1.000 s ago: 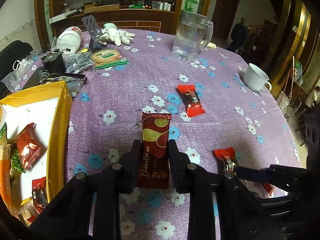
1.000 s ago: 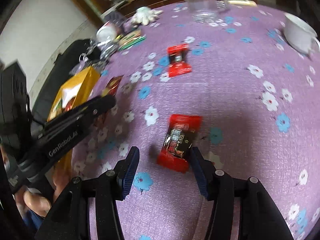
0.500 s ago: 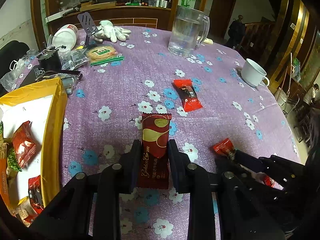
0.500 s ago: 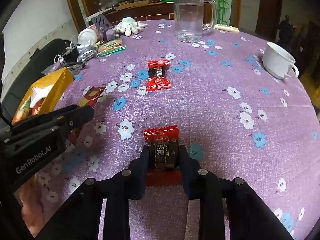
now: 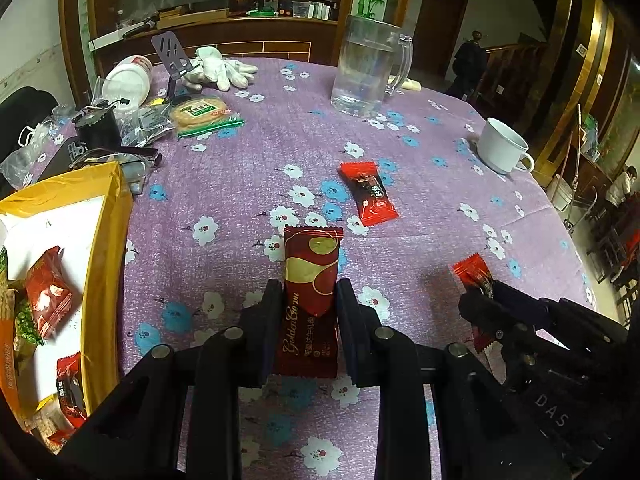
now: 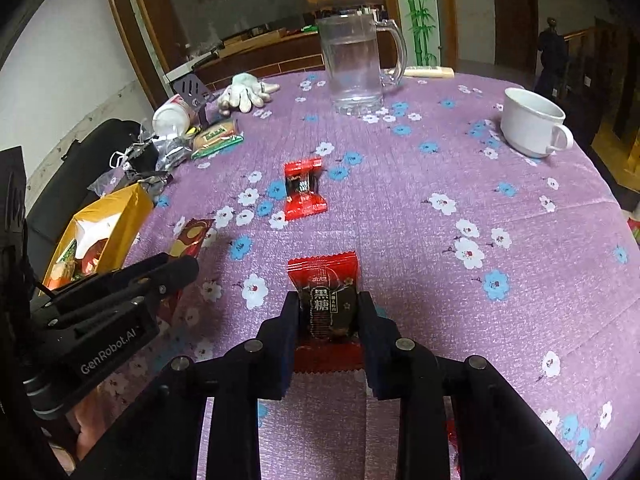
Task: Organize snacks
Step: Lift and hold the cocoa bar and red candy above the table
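Both grippers loaded. Left gripper [image 5: 308, 312] has its fingers clamped on the sides of a maroon bar [image 5: 311, 280], long axis pointing forward, so most of the wrapper sticks out past the tips. Right gripper [image 6: 328, 316] is pinched on a red candy [image 6: 323, 300] the same way, gripping the bulky middle rather than the crimped ends; probably a firmer hold on a slippery wrapper.

Both packs look lifted just off the cloth [image 5: 420, 160], though the fisheye makes height hard to judge.

Destination looks like the yellow box [image 5: 108, 240] at the left edge, already holding several packs. The left gripper is nearer it, so it likely drops first; the right has to cross over, and collision between the two rigs is the main risk.

One more red pack [image 5: 368, 194] lies loose mid-table, still to collect. Glass mug [image 5: 366, 68] and white cup [image 5: 502, 146] sit well clear of the path to the box.
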### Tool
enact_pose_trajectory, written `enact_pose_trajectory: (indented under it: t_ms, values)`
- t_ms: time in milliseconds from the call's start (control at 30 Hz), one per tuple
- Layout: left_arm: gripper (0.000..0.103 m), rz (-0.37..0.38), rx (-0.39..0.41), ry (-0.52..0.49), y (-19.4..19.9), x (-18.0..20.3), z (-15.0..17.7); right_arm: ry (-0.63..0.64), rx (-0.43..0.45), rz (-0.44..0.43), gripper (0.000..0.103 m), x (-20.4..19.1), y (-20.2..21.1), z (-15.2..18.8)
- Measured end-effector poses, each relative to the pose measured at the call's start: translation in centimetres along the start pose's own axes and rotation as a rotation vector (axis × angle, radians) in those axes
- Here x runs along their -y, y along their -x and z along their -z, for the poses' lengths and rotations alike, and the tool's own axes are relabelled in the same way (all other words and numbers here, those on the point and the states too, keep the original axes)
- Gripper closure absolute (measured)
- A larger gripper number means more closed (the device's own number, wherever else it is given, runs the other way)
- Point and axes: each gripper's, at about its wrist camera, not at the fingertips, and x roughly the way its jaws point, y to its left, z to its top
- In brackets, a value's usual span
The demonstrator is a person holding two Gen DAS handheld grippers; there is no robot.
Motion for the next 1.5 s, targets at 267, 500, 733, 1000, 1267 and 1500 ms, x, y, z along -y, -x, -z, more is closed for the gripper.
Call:
enact_pose_trajectory:
  t_ms: [267, 500, 733, 1000, 1267, 1500]
  values:
    - [0.079, 0.001, 0.011, -0.012, 0.2, 0.4, 0.1, 0.002, 0.030, -0.014, 0.074, -0.2, 0.6, -0.1]
    - [0.079, 0.002, 0.013, -0.015, 0.2, 0.6, 0.1, 0.003, 0.030, -0.019, 0.074, -0.2, 0.6, -0.1]
    - [0.079, 0.000, 0.014, -0.017, 0.2, 0.6, 0.1, 0.004, 0.030, -0.020, 0.074, -0.3, 0.7, 0.0]
    - [0.079, 0.003, 0.030, -0.018, 0.5, 0.7, 0.0, 0.003, 0.041, -0.023, 0.074, -0.5, 0.9, -0.1]
    - [0.079, -0.001, 0.048, -0.022, 0.8, 0.7, 0.1, -0.008, 0.060, -0.035, 0.074, -0.2, 1.5, -0.3]
    - [0.079, 0.000, 0.090, -0.014, 2.4, 0.4, -0.1, 0.001, 0.095, -0.052, 0.074, -0.5, 2.4, -0.5]
